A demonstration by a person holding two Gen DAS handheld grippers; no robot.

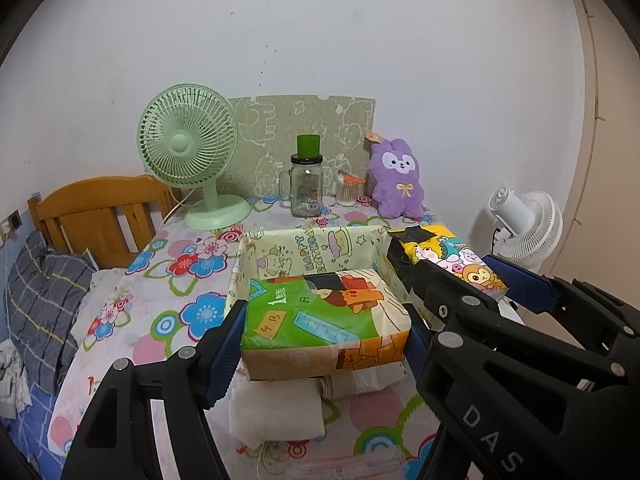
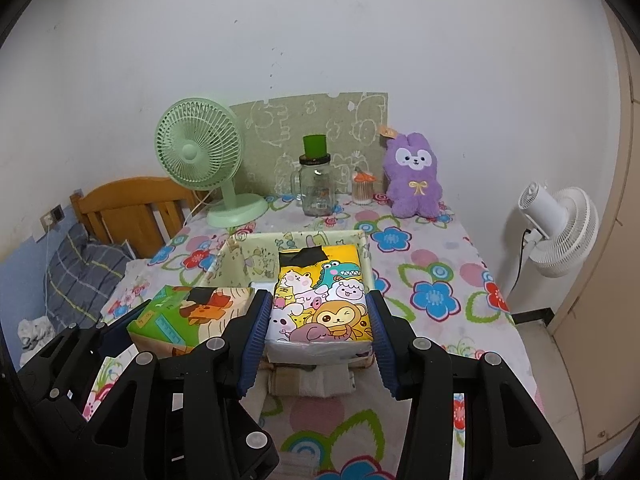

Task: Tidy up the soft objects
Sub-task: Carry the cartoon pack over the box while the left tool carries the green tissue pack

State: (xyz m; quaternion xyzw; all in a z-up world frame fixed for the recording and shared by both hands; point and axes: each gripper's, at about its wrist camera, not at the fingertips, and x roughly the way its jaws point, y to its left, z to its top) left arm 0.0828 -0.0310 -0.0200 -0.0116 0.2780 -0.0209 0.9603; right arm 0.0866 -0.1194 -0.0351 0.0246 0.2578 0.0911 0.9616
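My left gripper (image 1: pixel 326 336) is shut on a green and orange tissue pack (image 1: pixel 324 312) and holds it above the near edge of a pale yellow fabric box (image 1: pixel 280 248). My right gripper (image 2: pixel 318 320) is shut on a yellow cartoon-animal tissue pack (image 2: pixel 320 296) and holds it over the right half of the same box (image 2: pixel 236 256). In the left wrist view the yellow pack (image 1: pixel 452 256) and the right gripper (image 1: pixel 500 284) are at the right. In the right wrist view the green pack (image 2: pixel 192 316) is at the left. Folded white cloth (image 1: pixel 276 412) lies under the left gripper.
A green desk fan (image 1: pixel 188 152), a glass jar with a green lid (image 1: pixel 306 184), a small cotton-swab jar (image 1: pixel 346 190) and a purple plush rabbit (image 1: pixel 398 178) stand at the back of the flowered table (image 1: pixel 168 280). A white fan (image 2: pixel 556 224) stands to the right, a bed (image 1: pixel 44 288) to the left.
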